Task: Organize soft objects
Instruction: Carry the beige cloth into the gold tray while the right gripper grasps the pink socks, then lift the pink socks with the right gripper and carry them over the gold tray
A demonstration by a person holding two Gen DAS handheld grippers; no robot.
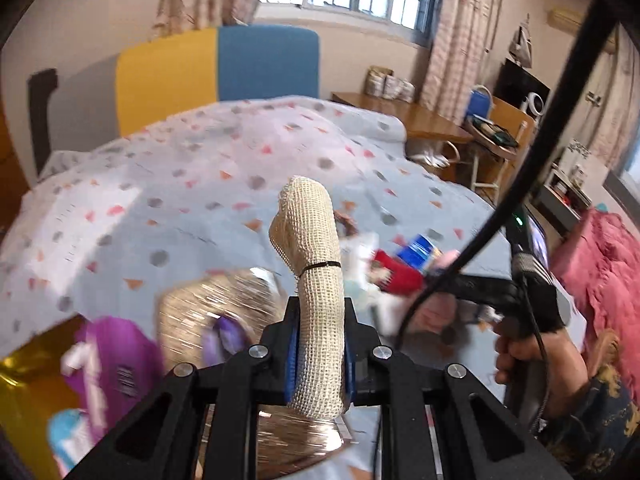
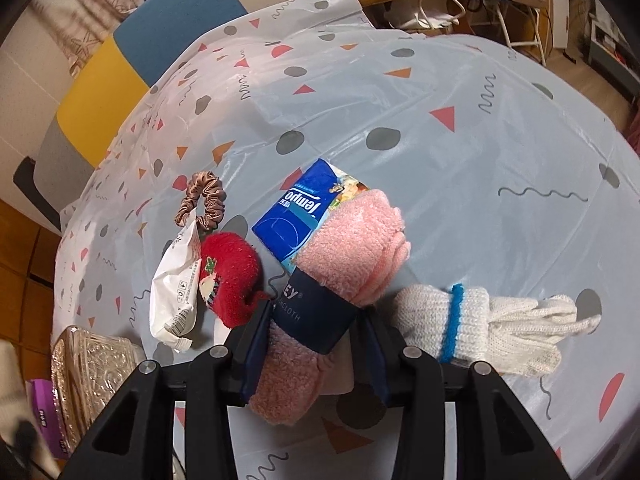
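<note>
1. The left gripper (image 1: 320,344) is clenched on a cream roll of net cloth tied with a thin black band (image 1: 316,280). The roll sticks up past the finger tips, in the air above the table.
2. The right gripper (image 2: 312,344) has a pink fluffy rolled cloth with a dark blue paper band (image 2: 340,280) between its fingers. The fingers sit on both sides of the band and seem to be grasping it. The cloth lies on the table, so it looks like it is just being picked up.
3. The step in hand, I think, is carrying the cream roll to a box. A shiny patterned glass box (image 1: 212,312) sits just below and left of the left fingers. It may be the place for soft things.
4. Next, the left hand needs to bring the roll over the box, lower it, and let go. The right hand needs to lift the pink cloth without dragging other things.
5. Other things lie close to the right fingers. A blue tissue pack (image 2: 296,216) touches the pink cloth, beyond the tips. A red fuzzy sock (image 2: 232,276) and a white crinkly packet (image 2: 176,284) are on the left. A brown silky hair tie (image 2: 202,204) is farther off. White knitted gloves with a blue band (image 2: 480,324) are on the right.
6. The tissue pack and the sock could get bumped. A black cable (image 1: 520,184) hangs across the left view.
</note>
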